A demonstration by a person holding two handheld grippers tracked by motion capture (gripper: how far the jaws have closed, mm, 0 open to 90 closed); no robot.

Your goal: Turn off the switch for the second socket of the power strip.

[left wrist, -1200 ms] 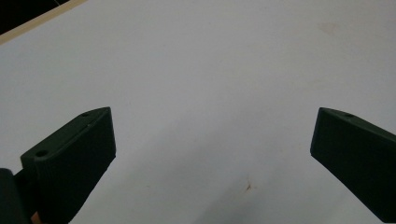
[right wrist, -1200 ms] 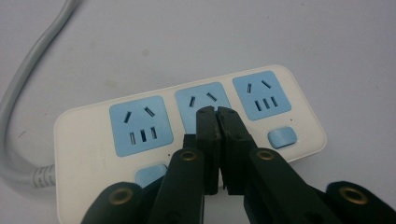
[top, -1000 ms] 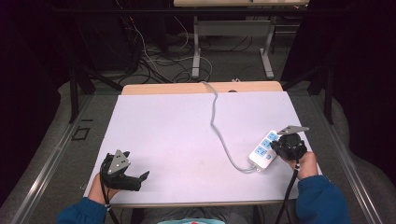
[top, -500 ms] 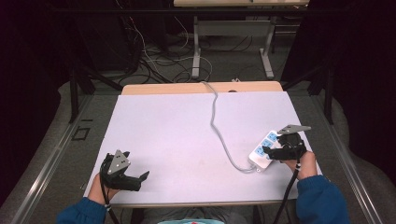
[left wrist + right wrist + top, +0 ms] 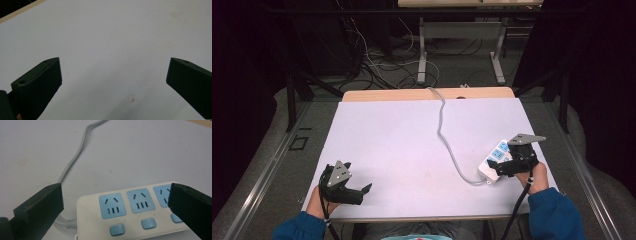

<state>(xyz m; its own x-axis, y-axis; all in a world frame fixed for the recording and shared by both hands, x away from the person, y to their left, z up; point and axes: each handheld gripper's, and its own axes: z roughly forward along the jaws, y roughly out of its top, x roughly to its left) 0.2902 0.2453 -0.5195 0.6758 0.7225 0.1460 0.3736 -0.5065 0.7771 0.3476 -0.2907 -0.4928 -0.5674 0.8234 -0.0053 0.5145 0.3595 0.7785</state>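
The room beyond was dark, with cables tangled on the floor [image 5: 377, 70] and the legs of another desk [image 5: 462, 45] behind a white table [image 5: 402, 140].

A white power strip [image 5: 493, 161] with blue sockets lay flat at the right side of the table, near its right edge and toward the person's side. In the right gripper view three blue socket faces [image 5: 112, 205] showed in a row along its top, each with a blue button [image 5: 117, 229] below it. Its grey cord [image 5: 443, 131] left the end nearest the table's middle, curved across the white surface and ran off over the far edge.

The right gripper [image 5: 513, 166] hovered directly over the strip, its jaws spread wide and grasping nothing; one jaw stood past the cord end, the other overlapped the third socket in its own view. Whether the jaws touched the strip could not be told.

The left gripper [image 5: 357, 192] sat well apart at the near left corner, jaws released wide over bare table [image 5: 112, 50], where a small brown speck [image 5: 132, 100] marked the surface. Blue sleeves [image 5: 557, 215] covered both forearms.
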